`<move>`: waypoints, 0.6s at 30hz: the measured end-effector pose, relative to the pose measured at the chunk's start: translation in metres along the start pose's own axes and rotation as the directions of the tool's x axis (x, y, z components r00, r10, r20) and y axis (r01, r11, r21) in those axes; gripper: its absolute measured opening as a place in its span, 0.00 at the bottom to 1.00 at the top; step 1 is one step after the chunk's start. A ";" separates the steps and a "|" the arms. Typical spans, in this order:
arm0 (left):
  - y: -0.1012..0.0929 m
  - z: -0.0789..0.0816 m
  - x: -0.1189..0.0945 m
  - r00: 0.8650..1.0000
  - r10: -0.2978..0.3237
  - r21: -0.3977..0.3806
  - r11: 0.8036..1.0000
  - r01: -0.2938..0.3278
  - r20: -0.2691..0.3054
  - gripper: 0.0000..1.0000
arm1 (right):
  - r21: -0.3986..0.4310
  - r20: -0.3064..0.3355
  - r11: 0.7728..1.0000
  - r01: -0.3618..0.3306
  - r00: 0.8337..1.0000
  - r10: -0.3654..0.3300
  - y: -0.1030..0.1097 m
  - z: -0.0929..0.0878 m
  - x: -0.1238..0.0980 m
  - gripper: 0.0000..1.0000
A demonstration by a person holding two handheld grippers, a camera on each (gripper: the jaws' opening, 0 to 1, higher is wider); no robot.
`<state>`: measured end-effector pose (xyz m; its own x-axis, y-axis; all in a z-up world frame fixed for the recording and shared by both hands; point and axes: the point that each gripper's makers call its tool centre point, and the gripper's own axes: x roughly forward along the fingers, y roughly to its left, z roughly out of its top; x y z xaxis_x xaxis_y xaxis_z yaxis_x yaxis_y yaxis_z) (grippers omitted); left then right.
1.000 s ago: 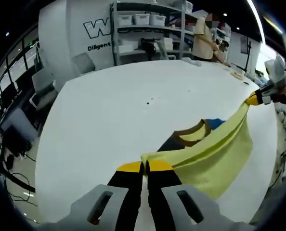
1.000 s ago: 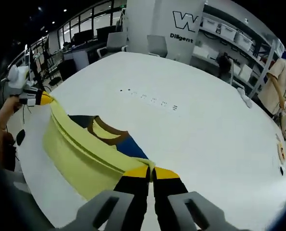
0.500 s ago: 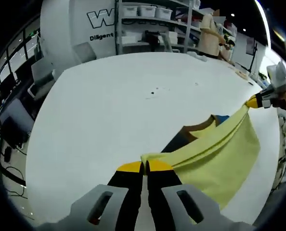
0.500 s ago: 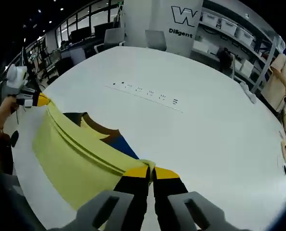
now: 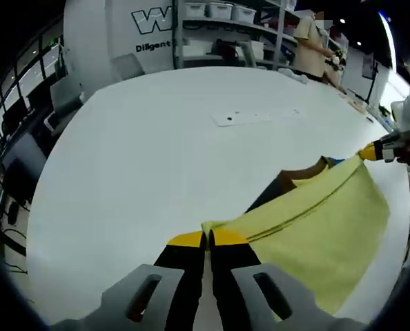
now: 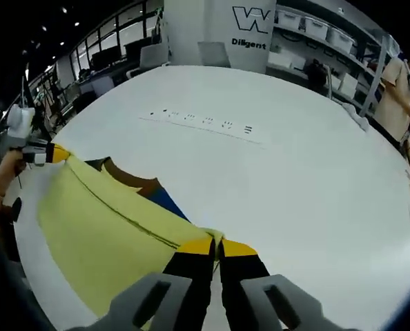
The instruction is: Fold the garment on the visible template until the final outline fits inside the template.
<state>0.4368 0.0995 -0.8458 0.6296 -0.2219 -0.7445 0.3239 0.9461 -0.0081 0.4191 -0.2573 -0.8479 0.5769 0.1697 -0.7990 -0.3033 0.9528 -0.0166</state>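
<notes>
Garment (image 5: 315,221) stretched flatter than before, both hand-held grippers (image 5: 206,238) (image 6: 217,243) clamped on its corners (yellow cloth taut)

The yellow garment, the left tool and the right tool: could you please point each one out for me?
yellow garment (image 5: 315,234): left gripper view, on its hanging yellow panel.
left tool (image 5: 208,239): left gripper view, between its yellow tips.
right tool (image 6: 216,246): right gripper view, between its yellow tips.
</notes>
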 end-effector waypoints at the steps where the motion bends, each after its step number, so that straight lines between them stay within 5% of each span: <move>1: 0.001 -0.004 0.004 1.000 0.006 0.010 1.000 -0.006 -0.001 0.00 | 0.001 0.001 1.000 0.001 1.000 -0.001 0.000 -0.002 0.002 0.00; 18: -0.003 -0.013 0.002 1.000 0.021 0.043 0.999 -0.021 -0.005 0.00 | 0.054 0.032 0.997 -0.054 0.998 0.052 -0.001 -0.013 0.014 0.00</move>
<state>0.4281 0.0994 -0.8563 0.6328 -0.2007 -0.7478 0.3407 0.9395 0.0362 0.4175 -0.2594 -0.8668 0.5843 0.2272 -0.7791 -0.2921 0.9545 0.0592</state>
